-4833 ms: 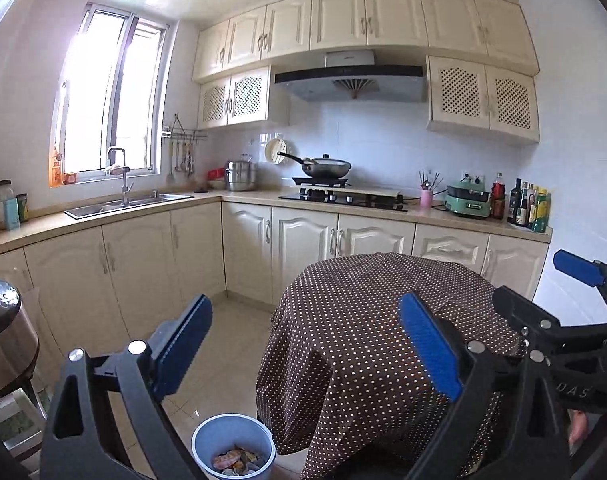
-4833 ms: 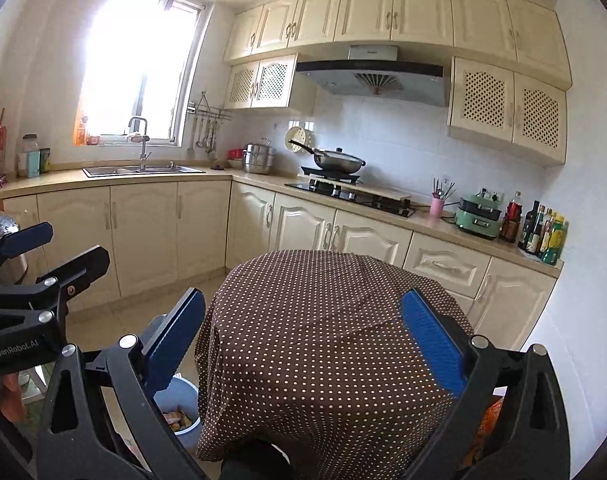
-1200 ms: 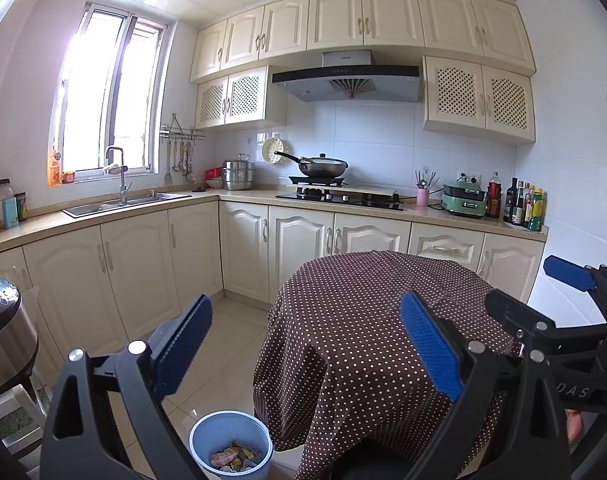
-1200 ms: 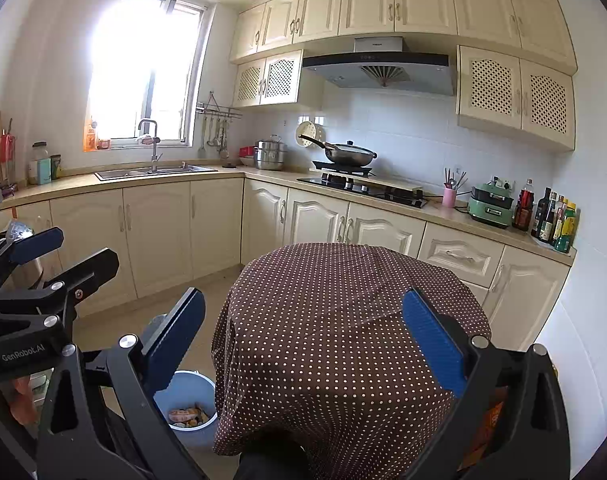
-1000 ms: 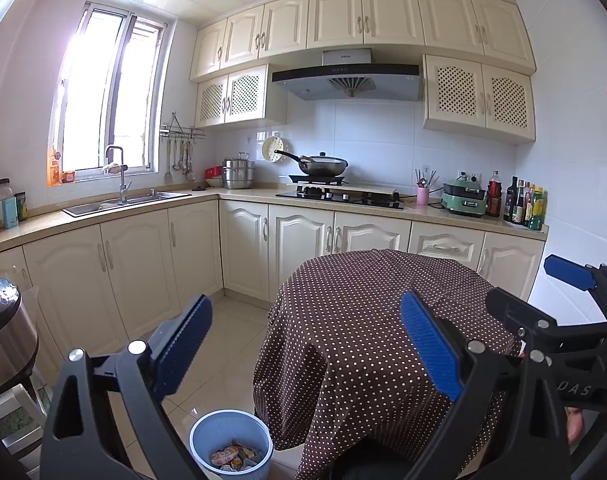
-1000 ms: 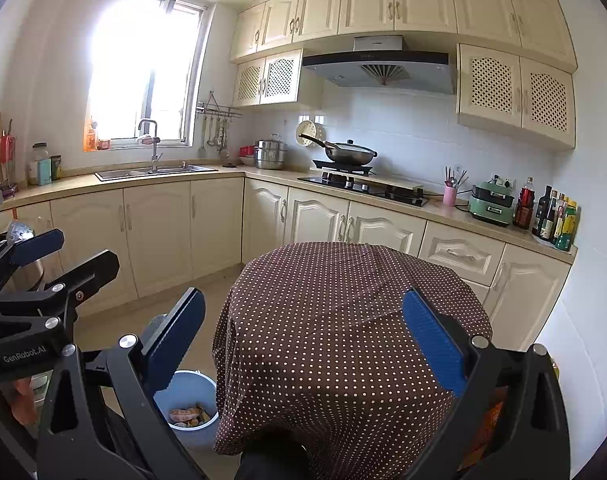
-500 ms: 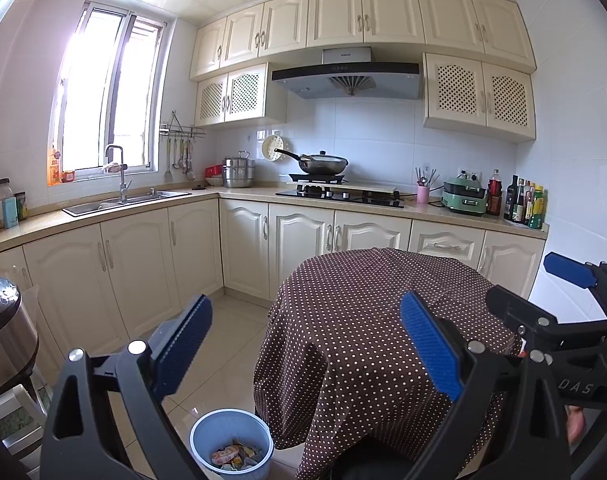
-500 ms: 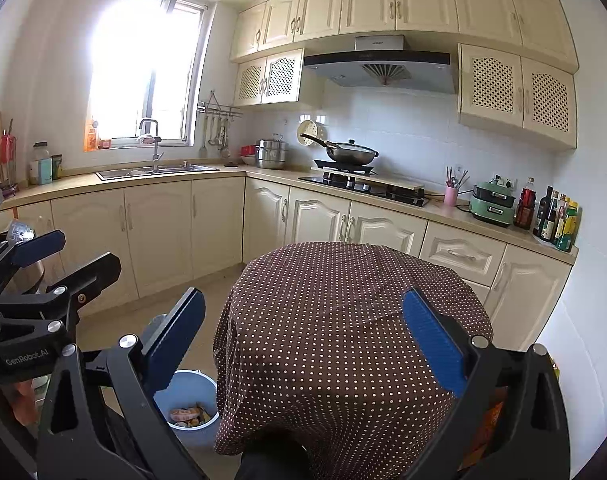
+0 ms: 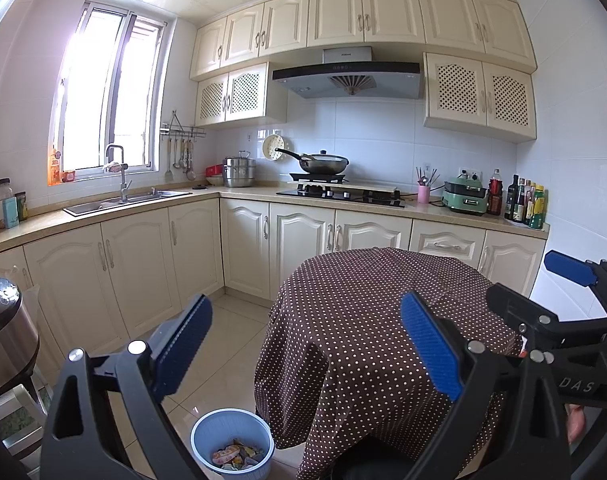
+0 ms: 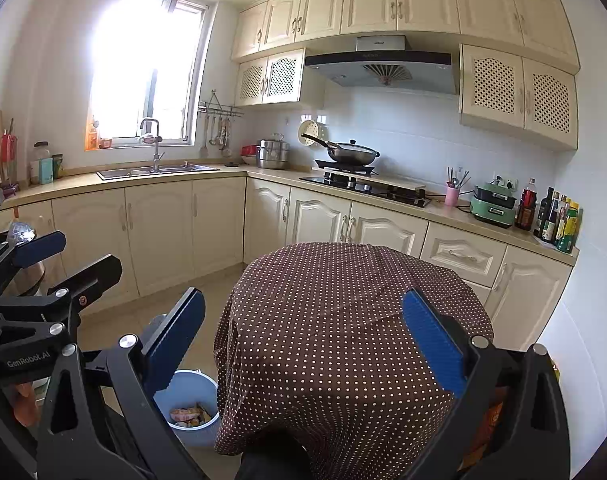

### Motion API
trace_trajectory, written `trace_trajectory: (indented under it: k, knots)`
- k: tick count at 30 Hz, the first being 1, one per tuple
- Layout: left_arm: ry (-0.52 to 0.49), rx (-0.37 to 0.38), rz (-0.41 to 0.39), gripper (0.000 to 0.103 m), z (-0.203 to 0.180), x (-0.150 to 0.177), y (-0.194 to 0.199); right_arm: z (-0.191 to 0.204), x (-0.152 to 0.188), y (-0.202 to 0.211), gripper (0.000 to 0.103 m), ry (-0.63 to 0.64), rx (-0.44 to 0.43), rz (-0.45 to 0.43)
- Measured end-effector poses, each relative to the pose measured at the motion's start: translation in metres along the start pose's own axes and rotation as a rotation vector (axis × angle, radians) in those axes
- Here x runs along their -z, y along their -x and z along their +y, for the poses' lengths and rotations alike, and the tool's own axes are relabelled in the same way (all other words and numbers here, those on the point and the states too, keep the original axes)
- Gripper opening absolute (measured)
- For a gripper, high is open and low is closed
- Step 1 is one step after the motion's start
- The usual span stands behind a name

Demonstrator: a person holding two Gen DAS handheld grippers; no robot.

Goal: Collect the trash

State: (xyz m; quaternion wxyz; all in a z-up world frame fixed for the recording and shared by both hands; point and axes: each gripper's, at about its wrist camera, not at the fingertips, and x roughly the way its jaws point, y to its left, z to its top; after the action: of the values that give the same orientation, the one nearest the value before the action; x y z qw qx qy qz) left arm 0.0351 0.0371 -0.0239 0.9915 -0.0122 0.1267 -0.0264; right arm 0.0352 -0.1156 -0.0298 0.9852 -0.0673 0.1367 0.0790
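Observation:
A light blue trash bin (image 9: pixel 233 444) stands on the tiled floor at the left foot of the round table; it holds several crumpled wrappers (image 9: pixel 236 454). It also shows in the right wrist view (image 10: pixel 189 404). My left gripper (image 9: pixel 307 344) is open and empty, held in the air above the bin and the table's left side. My right gripper (image 10: pixel 303 344) is open and empty, held above the table's near edge. The right gripper shows at the right edge of the left wrist view (image 9: pixel 543 292), and the left gripper at the left edge of the right wrist view (image 10: pixel 63 256).
The round table (image 9: pixel 383 308) wears a brown polka-dot cloth with nothing on top. Cream cabinets and a counter (image 9: pixel 143 204) run along the left and back walls, with a sink (image 9: pixel 127 202), a hob with a wok (image 9: pixel 323 164) and bottles (image 9: pixel 523 204). A steel cooker (image 9: pixel 3 336) stands at far left.
Almost nothing has changed in the last second. Since about five seconds ago both views have drifted slightly, so the bin and table show a little more fully.

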Motion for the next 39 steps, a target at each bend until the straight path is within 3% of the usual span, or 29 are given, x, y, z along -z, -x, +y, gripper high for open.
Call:
trace_trajectory:
  k: [31,39]
  knots:
    - [-0.003,0.001,0.016,0.093,0.008,-0.001,-0.001,-0.003,0.001,-0.005,0.096,-0.007,-0.004,0.012]
    - [-0.004,-0.018,0.044,0.094,0.013,-0.004,-0.021,-0.009,0.0,-0.027,0.096,-0.019,-0.018,0.029]
